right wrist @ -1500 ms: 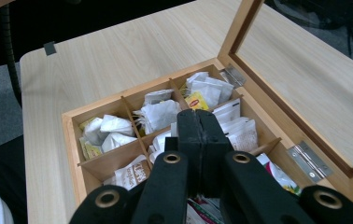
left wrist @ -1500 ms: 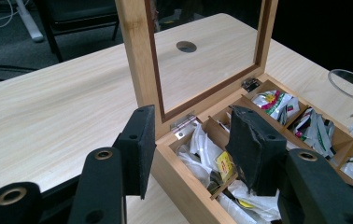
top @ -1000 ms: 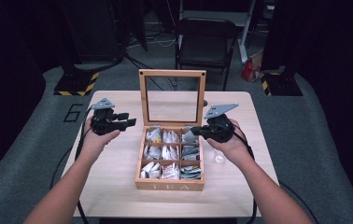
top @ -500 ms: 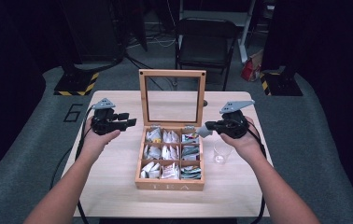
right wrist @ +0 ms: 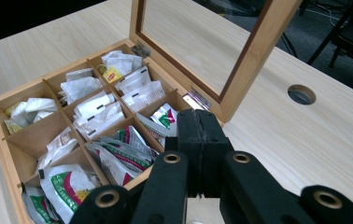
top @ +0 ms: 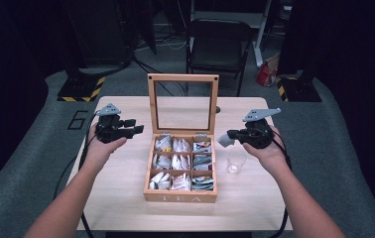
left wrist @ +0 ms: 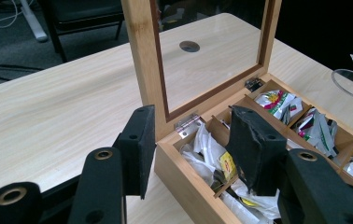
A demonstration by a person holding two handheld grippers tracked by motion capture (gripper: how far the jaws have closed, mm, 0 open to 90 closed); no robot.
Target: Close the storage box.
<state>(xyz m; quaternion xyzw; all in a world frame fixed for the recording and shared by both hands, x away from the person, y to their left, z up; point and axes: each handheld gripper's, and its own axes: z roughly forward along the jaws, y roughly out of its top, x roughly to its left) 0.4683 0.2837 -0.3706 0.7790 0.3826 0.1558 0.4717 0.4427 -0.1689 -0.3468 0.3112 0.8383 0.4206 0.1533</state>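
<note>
My right gripper (top: 231,135) has its fingers pressed shut on a pale tea bag (top: 223,141), which hangs off their tips just beside the right wall of the wooden tea box (top: 180,197). The clear glass (top: 236,162) stands on the tabletop (top: 121,198) below and just behind those fingertips, nearer my hand. My left gripper (top: 137,126) has its fingers partly apart with nothing between them, poised just off the box's left rear corner, beside the upright glazed lid (top: 182,78).

I take the bag to be bound for the glass. The risks I see:
- The pinch looks to be on an edge of the bag, so it could slip free and land on the tabletop.
- The glass is light and unsteadied; a knock from my right fingers could tip it.
- My left fingers are close enough to nudge the lid shut.

Count: two grippers, one box with nine compartments in three rows of three, all holding bags, one glass, one bag lifted out.
</note>
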